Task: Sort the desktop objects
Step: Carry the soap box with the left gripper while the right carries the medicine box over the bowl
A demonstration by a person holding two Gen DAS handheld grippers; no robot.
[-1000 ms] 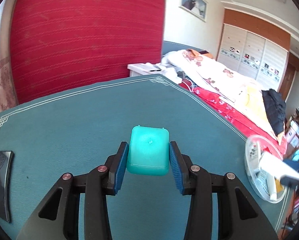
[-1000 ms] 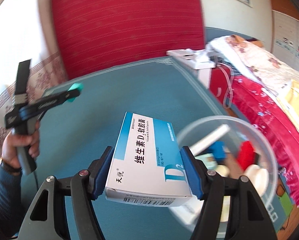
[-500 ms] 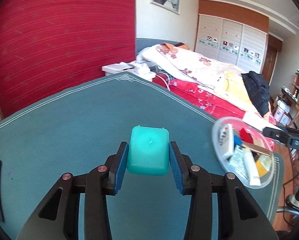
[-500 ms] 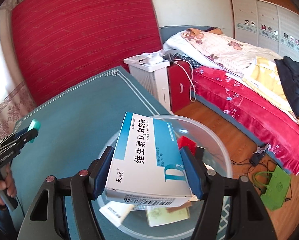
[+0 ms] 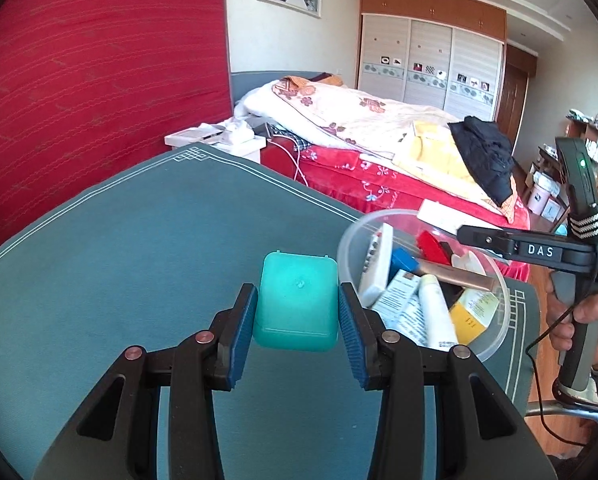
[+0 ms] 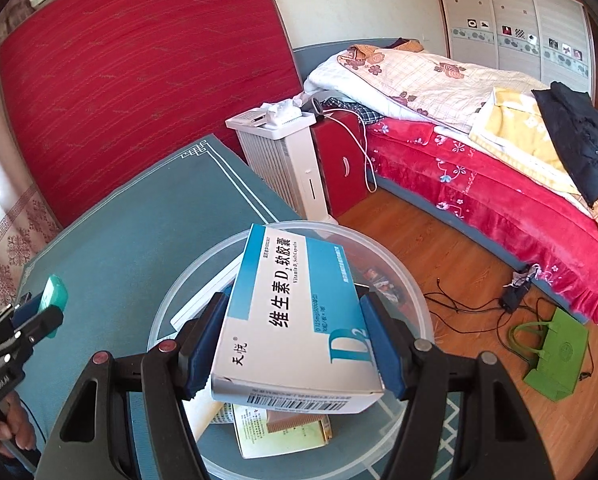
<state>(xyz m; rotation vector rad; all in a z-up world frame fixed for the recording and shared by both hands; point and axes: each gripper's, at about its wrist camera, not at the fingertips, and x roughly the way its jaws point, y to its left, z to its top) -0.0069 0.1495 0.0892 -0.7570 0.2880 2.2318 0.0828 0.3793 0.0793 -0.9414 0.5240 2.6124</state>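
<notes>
The left gripper [image 5: 297, 320] is clamped on a teal box [image 5: 295, 300], held above the table [image 5: 139, 240]. To its right, the right gripper [image 6: 295, 344] grips a medicine box [image 6: 295, 316] directly over the clear bowl [image 6: 415, 292] of sorted items.

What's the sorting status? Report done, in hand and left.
Done: the clear bowl already holds several boxes and tubes. In hand: the right gripper holds the vitamin D box over the bowl, and the left gripper holds the teal case beside it. Left: both still need dropping in.
</notes>
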